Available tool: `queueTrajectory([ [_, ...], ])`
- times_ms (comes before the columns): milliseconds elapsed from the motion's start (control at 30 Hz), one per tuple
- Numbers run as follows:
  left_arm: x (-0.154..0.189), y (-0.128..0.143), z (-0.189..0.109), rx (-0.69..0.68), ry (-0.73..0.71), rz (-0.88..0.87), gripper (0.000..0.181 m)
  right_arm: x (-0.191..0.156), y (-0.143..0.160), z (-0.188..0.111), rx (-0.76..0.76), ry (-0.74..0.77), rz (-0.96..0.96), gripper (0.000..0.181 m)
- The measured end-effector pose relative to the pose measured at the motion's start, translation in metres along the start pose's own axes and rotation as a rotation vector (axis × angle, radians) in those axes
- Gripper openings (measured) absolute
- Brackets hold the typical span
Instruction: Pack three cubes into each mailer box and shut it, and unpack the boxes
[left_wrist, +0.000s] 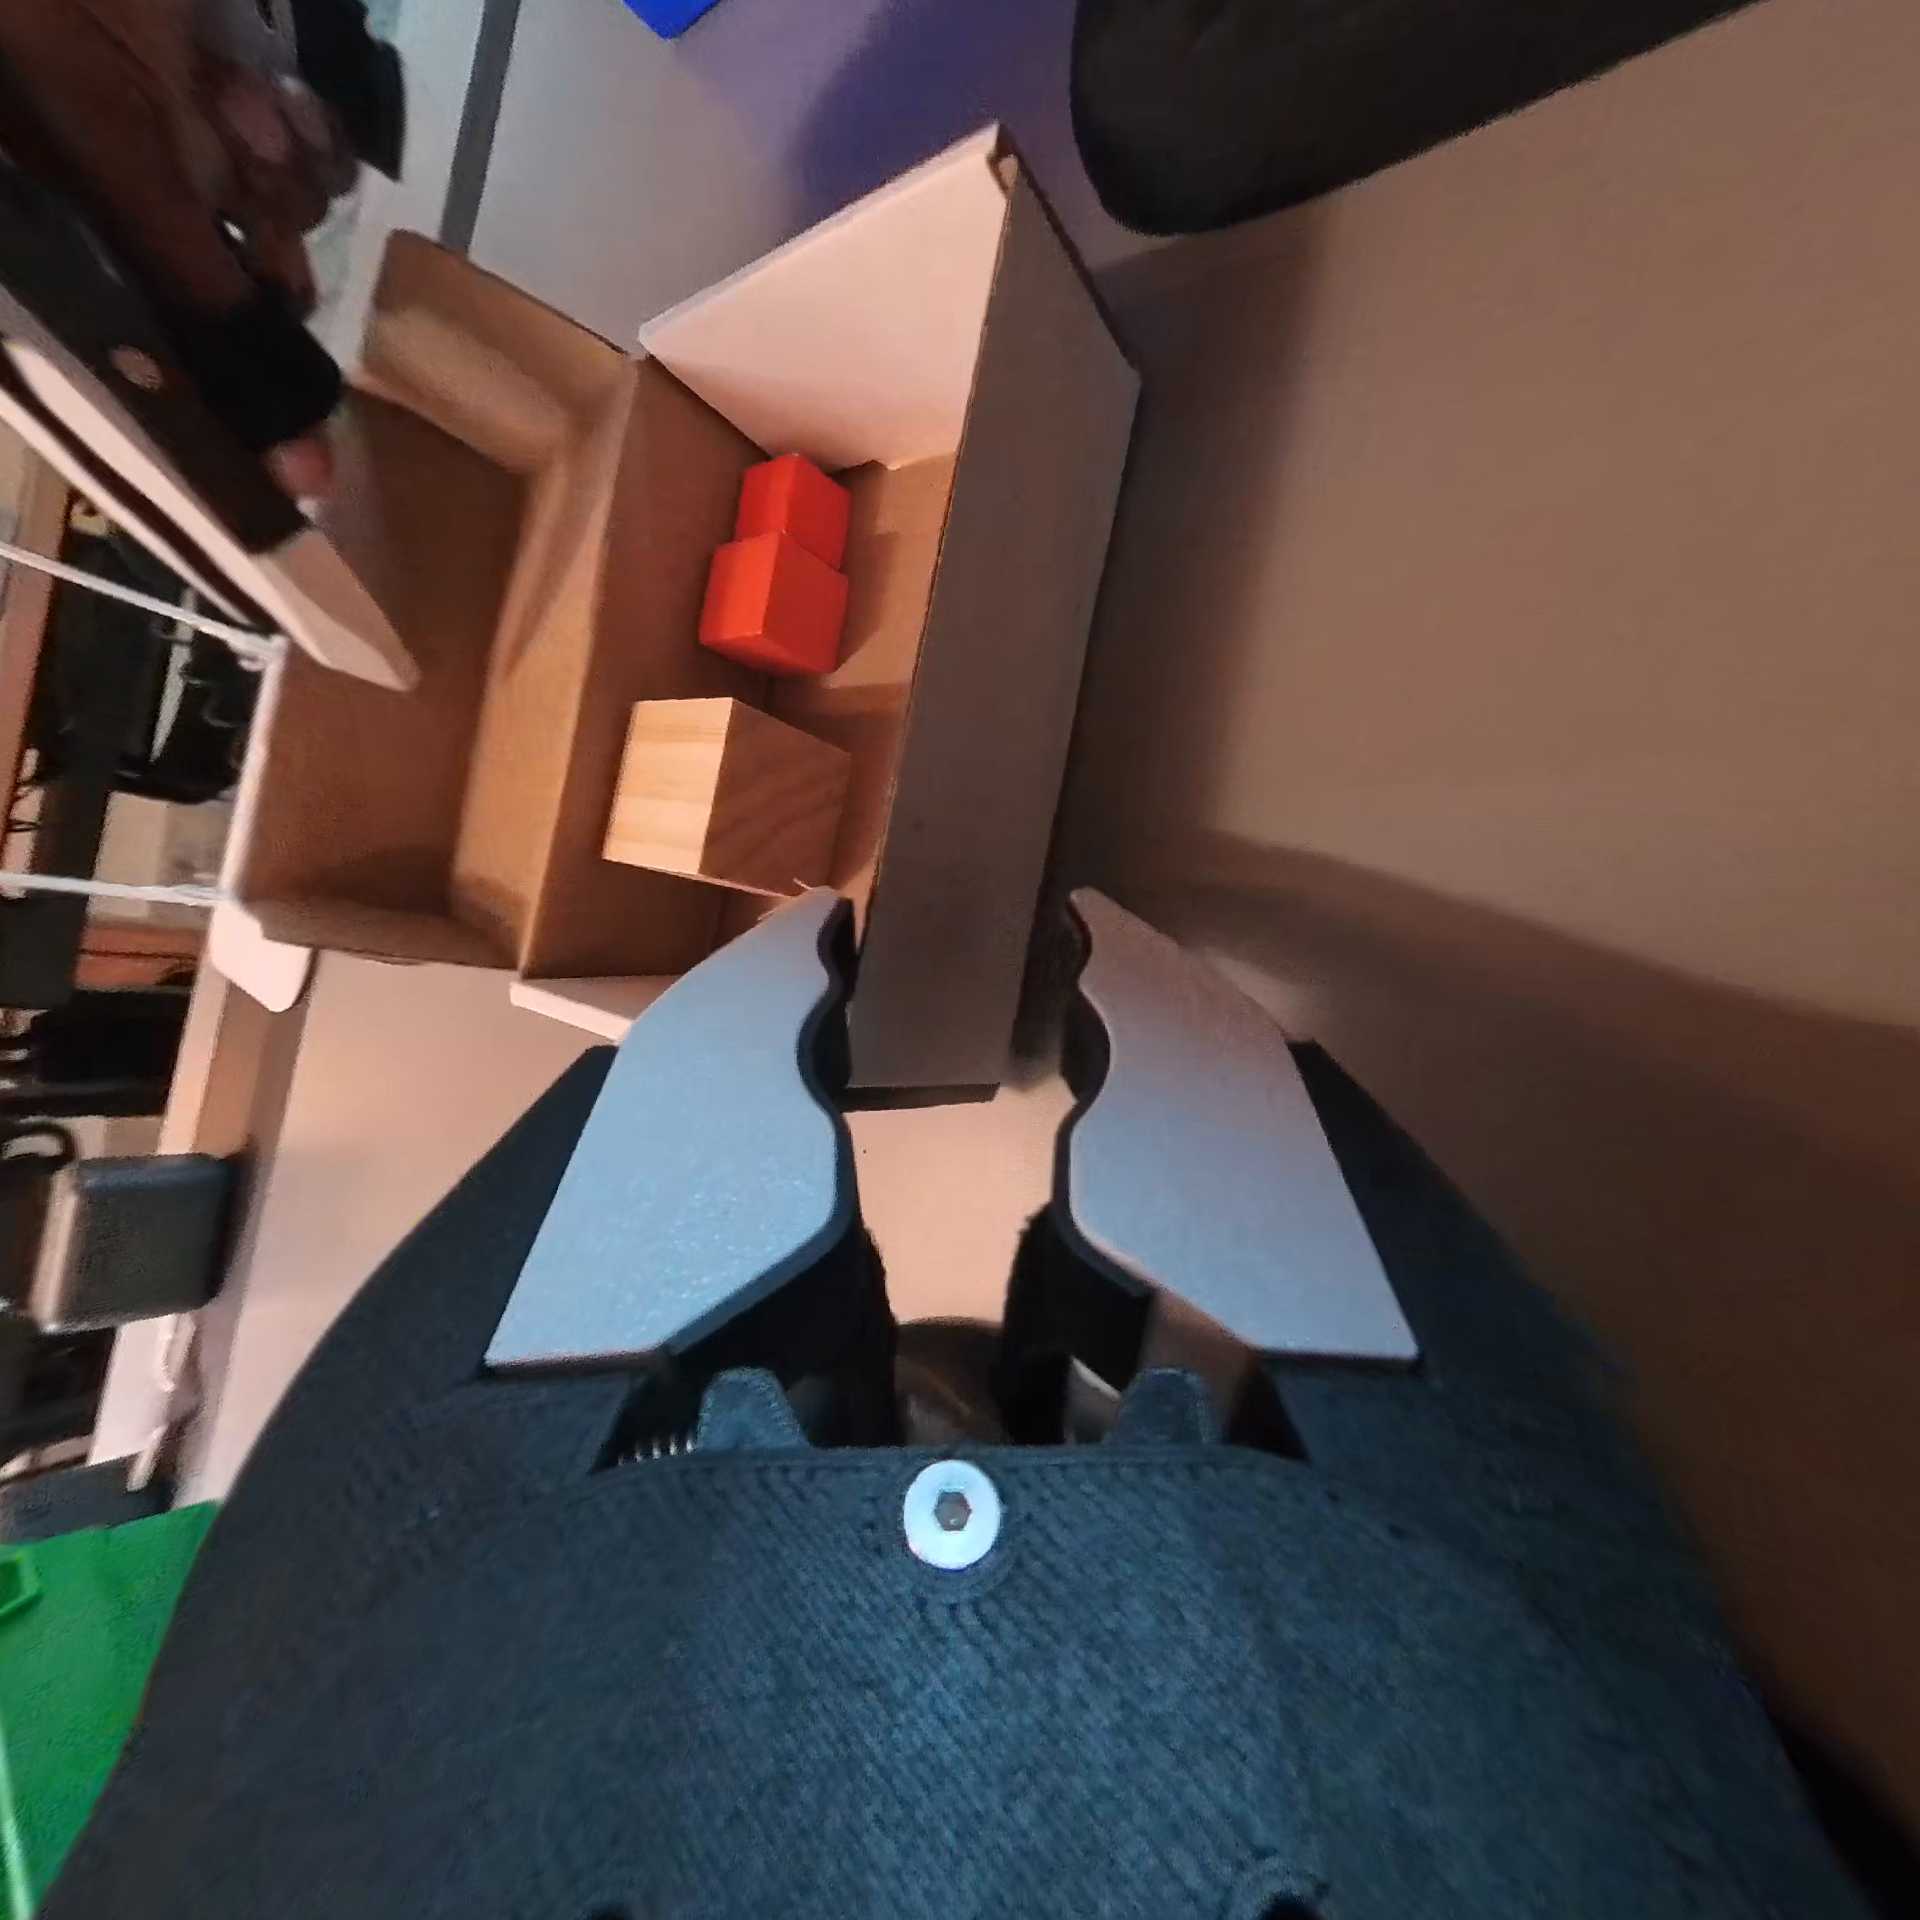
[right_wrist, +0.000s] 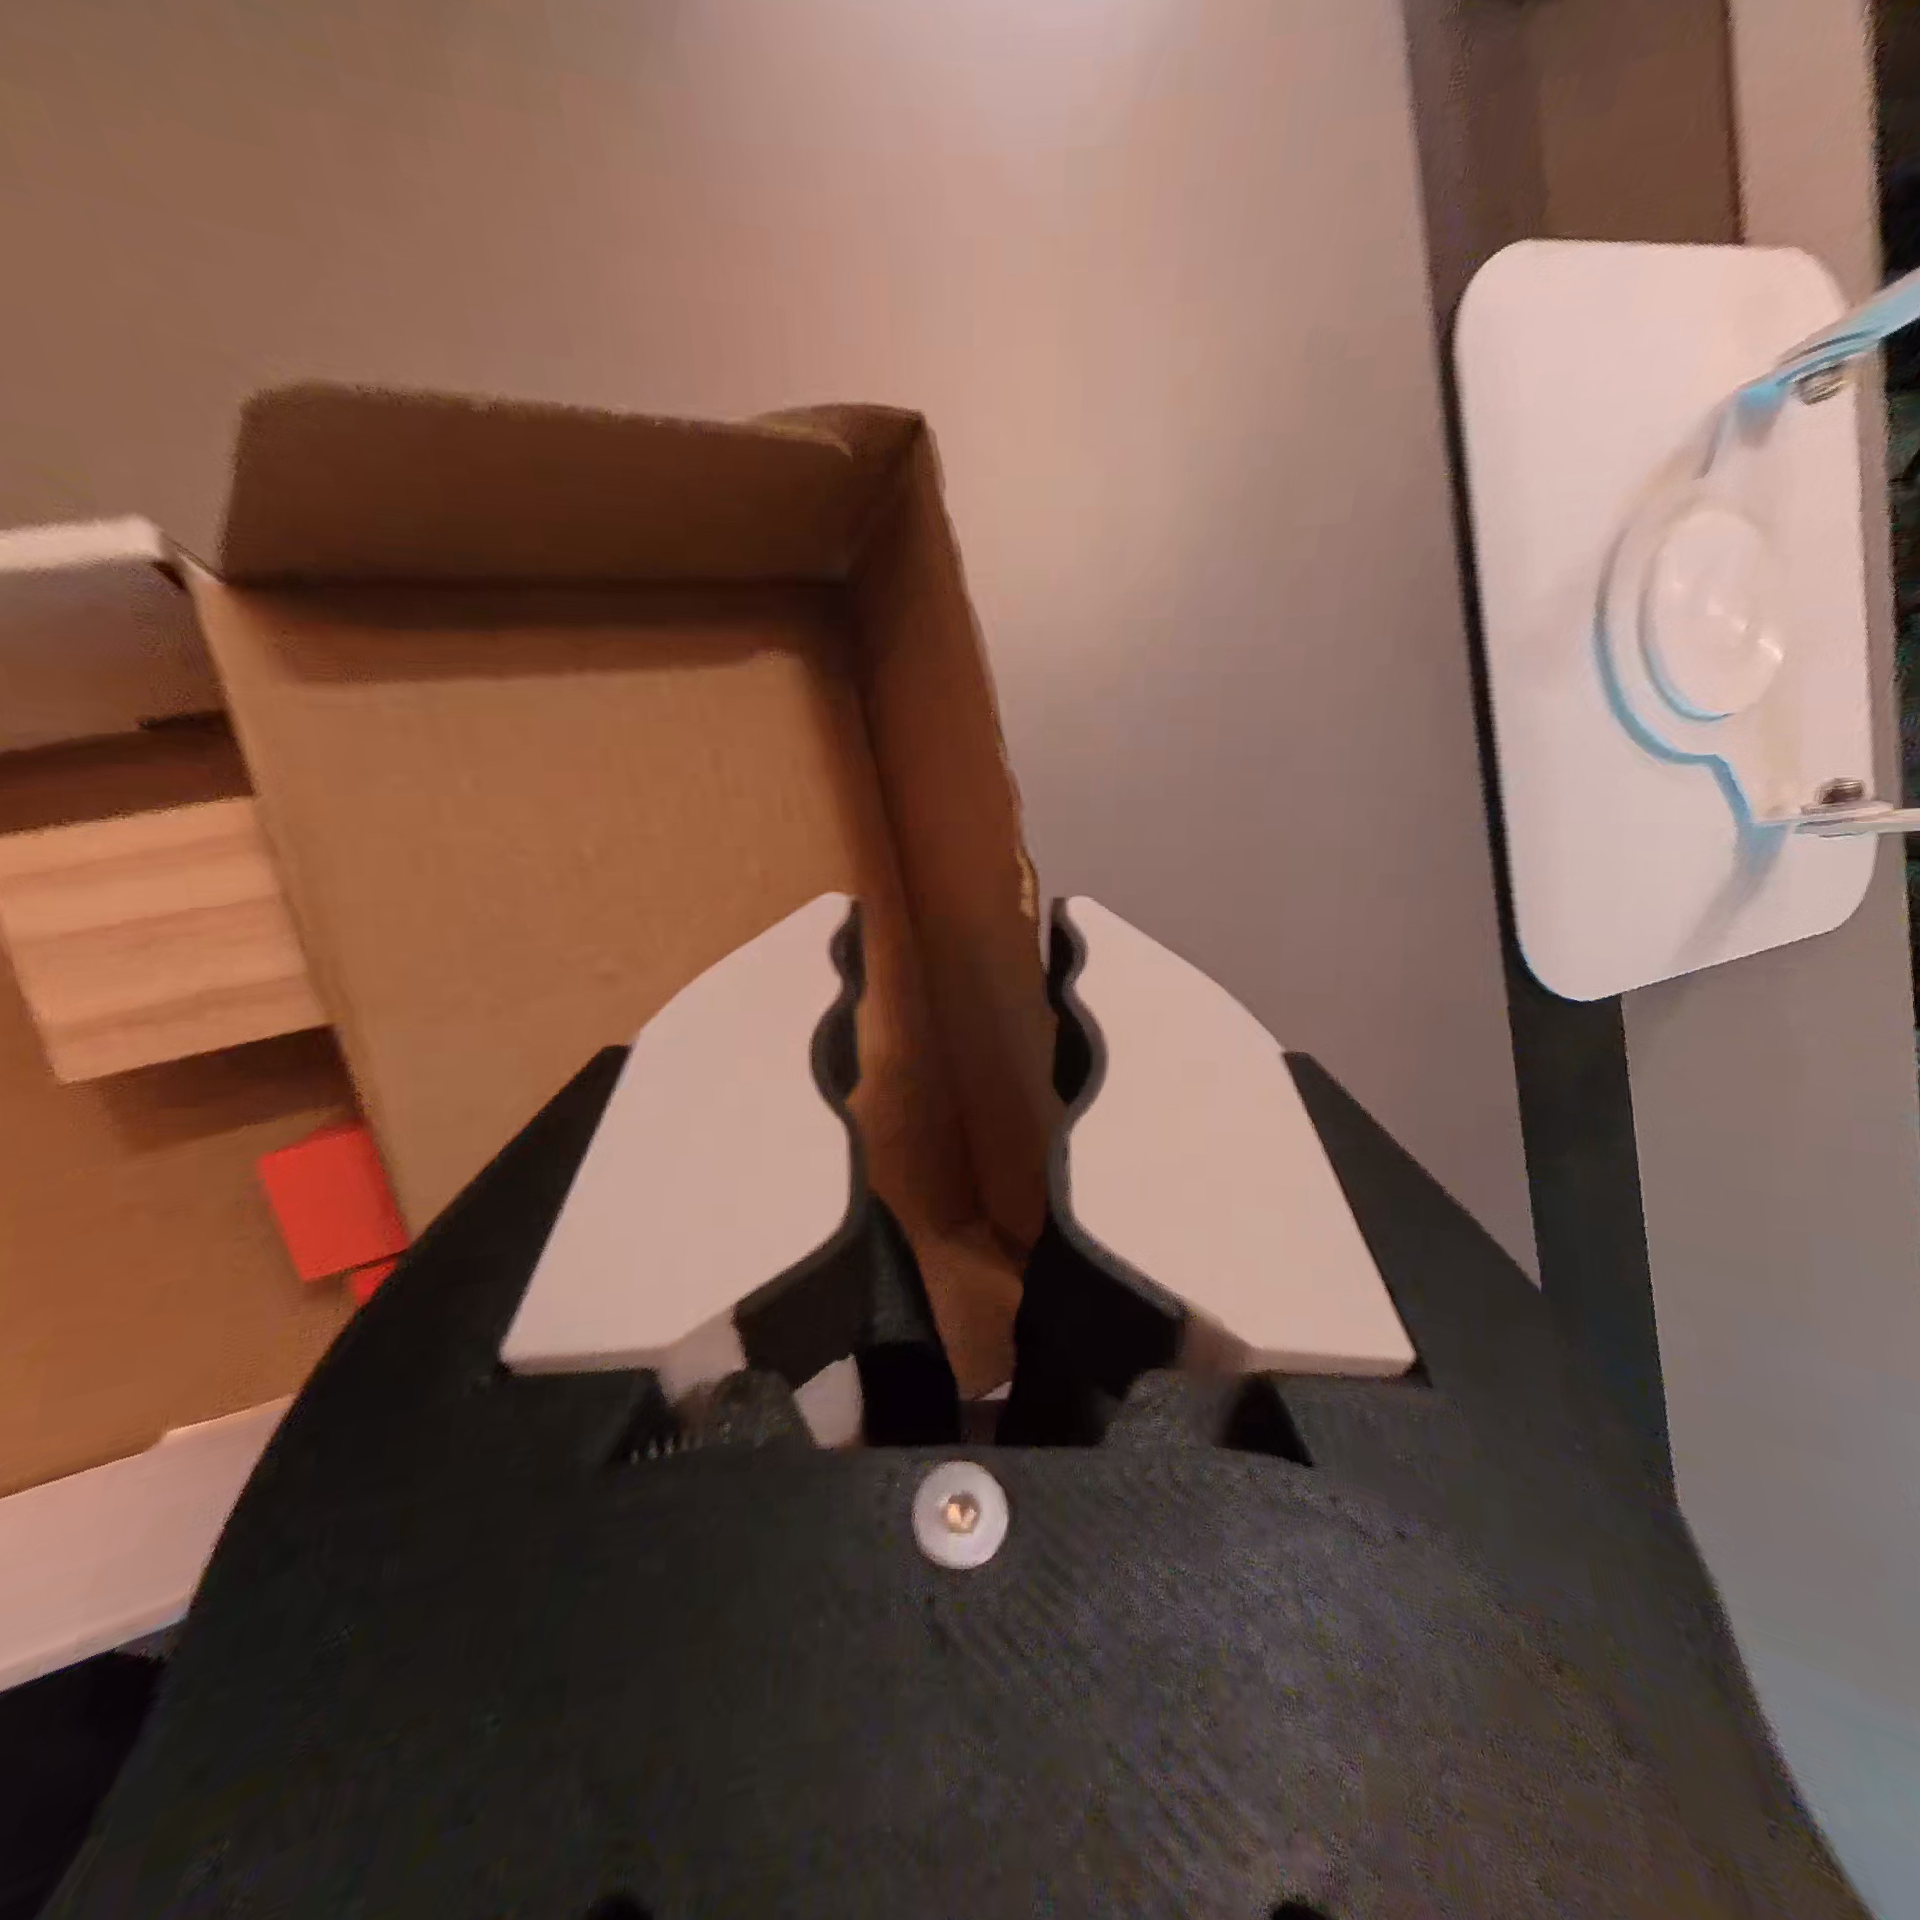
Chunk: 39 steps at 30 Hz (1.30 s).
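An open cardboard mailer box (left_wrist: 966, 727) stands on the table. It holds two red cubes (left_wrist: 795, 499) (left_wrist: 774, 613) and a wooden cube (left_wrist: 727, 795). My left gripper (left_wrist: 961, 914) is open and straddles the near end of the box's side wall, left finger inside. The lid (left_wrist: 395, 675) lies open to the left. My right gripper (right_wrist: 951, 914) is open with a narrow gap, and the lid's side flap (right_wrist: 956, 779) runs between its fingers. The right wrist view also shows the wooden cube (right_wrist: 156, 935) and a red cube (right_wrist: 327, 1195). The right gripper's finger (left_wrist: 343, 613) shows blurred over the lid.
The beige table (left_wrist: 1455, 623) stretches right of the box. A black object (left_wrist: 1351, 104) lies at the far right. A white plate with a clear suction mount (right_wrist: 1662, 623) hangs on a dark post (right_wrist: 1579, 1143) beside the lid. A green thing (left_wrist: 83, 1662) is at lower left.
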<state>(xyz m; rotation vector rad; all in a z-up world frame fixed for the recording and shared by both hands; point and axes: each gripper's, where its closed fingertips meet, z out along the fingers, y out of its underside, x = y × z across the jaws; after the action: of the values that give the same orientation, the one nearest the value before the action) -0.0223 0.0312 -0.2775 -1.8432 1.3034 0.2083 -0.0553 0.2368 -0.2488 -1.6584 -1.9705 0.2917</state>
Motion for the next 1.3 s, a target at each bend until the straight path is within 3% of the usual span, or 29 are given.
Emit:
queueTrajectory([
  [33,0.001,-0.002,-0.002,0.017,0.014,-0.018,0.040,0.001,-0.006,-0.008,0.041,0.001,0.018,0.042],
  [100,0.000,-0.007,-0.006,0.065,0.038,-0.063,0.043,0.004,-0.016,-0.029,0.127,0.019,0.052,0.071],
  [233,-0.014,-0.017,-0.020,0.178,0.045,-0.166,0.049,-0.001,-0.035,-0.082,0.342,0.039,0.117,0.087],
  [467,-0.106,-0.037,-0.064,0.619,-0.142,-0.550,0.060,-0.040,-0.050,-0.186,0.908,0.105,0.197,0.089],
  [567,-0.131,-0.032,-0.073,0.837,-0.073,-0.833,0.084,-0.062,-0.040,-0.200,1.077,0.097,0.211,0.090],
  [633,-0.136,-0.027,-0.074,0.954,-0.009,-0.954,0.090,-0.071,-0.033,-0.198,1.152,0.108,0.183,0.092],
  [700,-0.139,-0.020,-0.077,1.000,0.001,-1.003,0.091,-0.078,-0.030,-0.185,1.108,0.084,0.121,0.101],
  [833,-0.152,-0.002,-0.078,0.991,-0.156,-0.979,0.091,-0.095,-0.034,-0.169,1.057,-0.002,0.088,0.119],
  [933,-0.152,0.002,-0.075,0.956,-0.218,-0.939,0.091,-0.105,-0.038,-0.162,0.994,0.043,-0.031,0.122],
  [1067,-0.147,0.000,-0.070,0.920,-0.232,-0.900,0.092,-0.120,-0.058,-0.184,1.020,0.134,-0.319,0.084],
  [1167,-0.150,0.001,-0.074,0.930,-0.267,-0.895,0.092,-0.128,-0.061,-0.165,0.777,0.139,-0.648,0.078],
  [1300,-0.163,0.013,-0.086,0.973,-0.350,-0.945,0.091,-0.131,-0.044,-0.114,0.351,0.065,-0.984,0.065],
])
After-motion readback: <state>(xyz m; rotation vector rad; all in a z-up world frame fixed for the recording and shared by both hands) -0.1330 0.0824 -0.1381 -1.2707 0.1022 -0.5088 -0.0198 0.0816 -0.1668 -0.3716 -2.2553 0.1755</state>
